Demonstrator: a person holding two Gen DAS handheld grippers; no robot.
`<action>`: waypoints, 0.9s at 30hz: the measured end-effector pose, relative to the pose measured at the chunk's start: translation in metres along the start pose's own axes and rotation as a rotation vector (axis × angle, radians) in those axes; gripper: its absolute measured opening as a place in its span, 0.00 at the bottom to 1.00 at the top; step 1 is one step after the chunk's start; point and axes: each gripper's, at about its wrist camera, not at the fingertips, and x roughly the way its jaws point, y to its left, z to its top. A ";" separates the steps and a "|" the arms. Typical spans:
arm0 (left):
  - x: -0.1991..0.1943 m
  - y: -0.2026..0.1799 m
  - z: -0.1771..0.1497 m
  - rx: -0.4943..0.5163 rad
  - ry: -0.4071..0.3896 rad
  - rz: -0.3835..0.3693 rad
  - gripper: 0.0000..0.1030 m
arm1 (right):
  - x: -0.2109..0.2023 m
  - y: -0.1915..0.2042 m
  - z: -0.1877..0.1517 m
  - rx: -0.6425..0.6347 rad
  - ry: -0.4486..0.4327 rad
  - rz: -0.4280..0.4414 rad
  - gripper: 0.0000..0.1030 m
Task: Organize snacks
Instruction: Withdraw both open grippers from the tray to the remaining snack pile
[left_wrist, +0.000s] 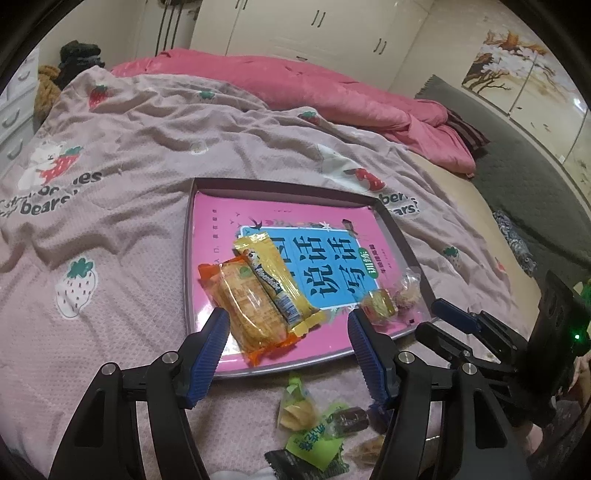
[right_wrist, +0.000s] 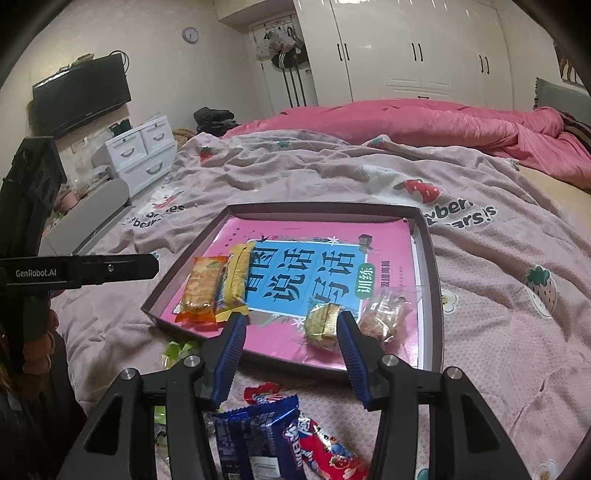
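both tongs agape, snacks (right_wrist: 201, 286) in tray (right_wrist: 430, 258)

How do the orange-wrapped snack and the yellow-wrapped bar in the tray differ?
The orange-wrapped snack has a clear window showing a pale biscuit; the yellow-wrapped bar is opaque with a blue-and-white logo. The orange-wrapped snack looks wider, the yellow-wrapped bar narrower. In the left wrist view the orange-wrapped snack lies to the left, nearer the tray wall. Both are sealed, flat, side by side and touching.
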 end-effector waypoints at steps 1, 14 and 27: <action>-0.001 0.000 -0.001 0.000 0.000 0.000 0.66 | -0.001 0.002 0.000 -0.003 -0.001 0.000 0.49; -0.015 0.002 -0.012 0.005 0.000 0.004 0.66 | -0.021 0.019 -0.008 -0.031 -0.008 0.024 0.49; -0.023 0.002 -0.024 0.011 0.012 0.006 0.66 | -0.038 0.031 -0.024 -0.032 0.024 0.045 0.50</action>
